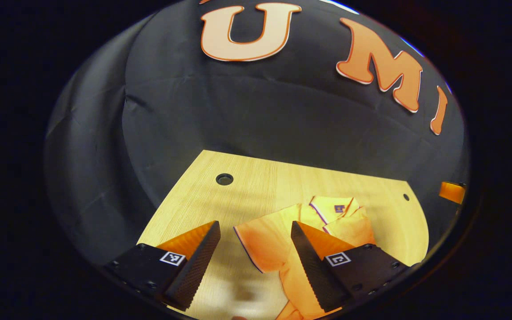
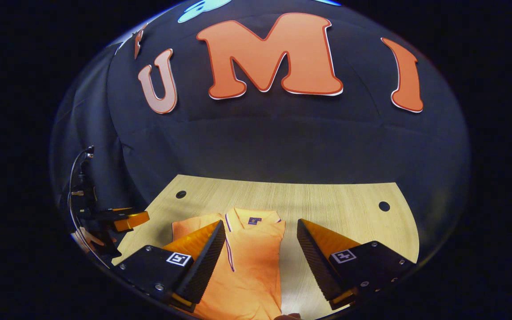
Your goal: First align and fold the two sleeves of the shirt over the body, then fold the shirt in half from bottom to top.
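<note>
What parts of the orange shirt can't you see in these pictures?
- Left gripper view: the shirt has its lower part cut off by the bottom edge, and one finger covers its middle.
- Right gripper view: the shirt's hem runs off the bottom edge; one finger hides a sleeve.
- The collar label is too small to make out.

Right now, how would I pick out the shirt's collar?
Start at the wooden table and find the orange shirt lying on it. The collar sits at its far end, toward the wall, marked by a dark trim line and a small dark tag.
</note>
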The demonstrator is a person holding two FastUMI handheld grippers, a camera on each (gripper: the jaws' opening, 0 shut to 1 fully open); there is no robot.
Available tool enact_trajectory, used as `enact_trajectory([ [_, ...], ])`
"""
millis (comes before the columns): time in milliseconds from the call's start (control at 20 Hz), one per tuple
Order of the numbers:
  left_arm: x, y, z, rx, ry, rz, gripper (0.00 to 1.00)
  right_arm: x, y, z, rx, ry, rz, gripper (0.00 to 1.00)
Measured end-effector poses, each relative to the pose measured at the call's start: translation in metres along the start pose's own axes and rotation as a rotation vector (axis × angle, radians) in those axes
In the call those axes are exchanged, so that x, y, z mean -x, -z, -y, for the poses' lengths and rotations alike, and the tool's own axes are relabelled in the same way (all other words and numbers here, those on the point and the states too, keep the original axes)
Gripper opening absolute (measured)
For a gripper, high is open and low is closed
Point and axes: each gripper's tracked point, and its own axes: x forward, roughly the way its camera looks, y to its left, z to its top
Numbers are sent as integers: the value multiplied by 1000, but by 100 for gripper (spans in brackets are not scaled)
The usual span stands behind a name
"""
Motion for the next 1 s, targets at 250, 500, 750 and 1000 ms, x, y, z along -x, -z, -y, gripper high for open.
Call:
enact_trajectory([
  [250, -41, 32, -3, 14, -32, -173, 98, 7, 4, 26, -54, -5, -9, 99],
  [500, -85, 91, -15, 164, -81, -405, 98, 12, 4, 39, -88, -22, -2, 98],
  [750, -108, 122, -29, 207, -170, -485, 99, 14, 13, 60, -101, -5, -22, 98],
  [1000, -109, 124, -29, 136, -187, -506, 70, 13, 23, 66, -123, -11, -35, 99],
])
